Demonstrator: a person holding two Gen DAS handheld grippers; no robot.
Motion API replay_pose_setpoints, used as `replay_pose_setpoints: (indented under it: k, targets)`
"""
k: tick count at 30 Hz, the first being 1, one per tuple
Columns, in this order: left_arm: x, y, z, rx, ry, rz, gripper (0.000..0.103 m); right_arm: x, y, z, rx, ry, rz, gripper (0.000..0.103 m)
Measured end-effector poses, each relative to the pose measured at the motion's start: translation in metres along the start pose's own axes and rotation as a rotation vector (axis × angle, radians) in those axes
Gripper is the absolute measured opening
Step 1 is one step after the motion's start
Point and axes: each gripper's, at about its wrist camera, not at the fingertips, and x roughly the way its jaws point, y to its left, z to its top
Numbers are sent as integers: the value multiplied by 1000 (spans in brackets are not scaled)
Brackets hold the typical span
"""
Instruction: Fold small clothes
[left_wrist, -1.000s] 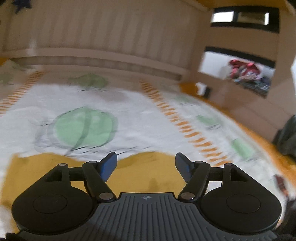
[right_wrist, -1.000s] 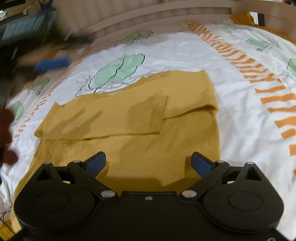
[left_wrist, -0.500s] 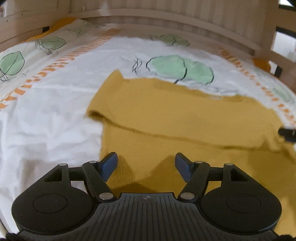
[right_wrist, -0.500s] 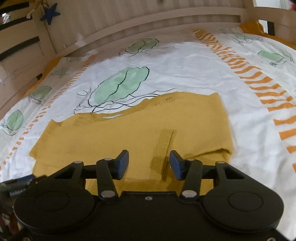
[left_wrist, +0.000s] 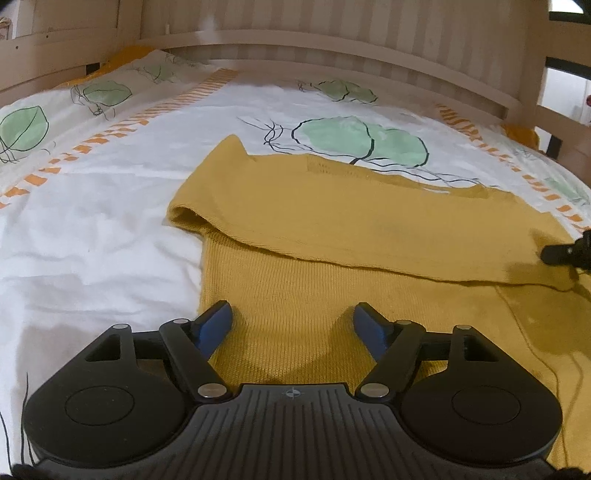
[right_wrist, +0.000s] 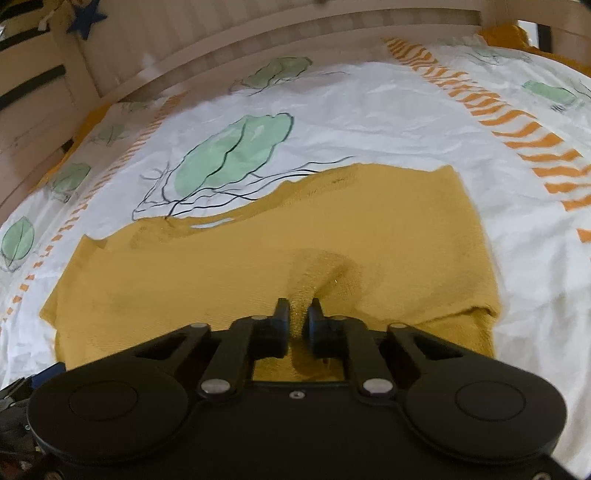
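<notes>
A mustard-yellow knit sweater (left_wrist: 332, 229) lies flat on the bed, its sleeves folded across the body. My left gripper (left_wrist: 291, 317) hovers over the sweater's lower left part with its jaws wide and still opening, the knit under them, nothing pinched. In the right wrist view the sweater (right_wrist: 229, 258) fills the middle, and my right gripper (right_wrist: 298, 314) is shut on a raised ridge of its fabric near the folded sleeve's end. The right gripper's black tip (left_wrist: 565, 253) shows at the right edge of the left wrist view.
The bed cover (left_wrist: 92, 236) is white with green leaves and orange dashed stripes. A slatted wooden rail (left_wrist: 332, 40) runs along the far side. A blue star (right_wrist: 86, 16) hangs on the wooden frame at the upper left in the right wrist view.
The left gripper swung down from facing the far rail until it sat low over the sweater's left part. The right gripper moved onto the sleeve and closed on a pinch of fabric.
</notes>
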Motion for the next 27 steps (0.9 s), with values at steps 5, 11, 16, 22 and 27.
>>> replay_pose_setpoints:
  k: [5,11,16,22,27]
  targets:
    - [0,0,0,-2,-1,-2,73,-19,20,20,-105,-38,2,12]
    - [0,2,-1,-3,-2,-4,73,-35,10,48,-129,-85,-59,12]
    - [0,3,-1,-4,-3,-6,73,-28,-10,50,-121,-70,-118,12]
    - [0,3,-1,-6,-4,-9,73,-9,-22,44,-110,-28,-175,12]
    - [0,3,0,-6,-5,-10,73,7,-31,31,-97,19,-205,22]
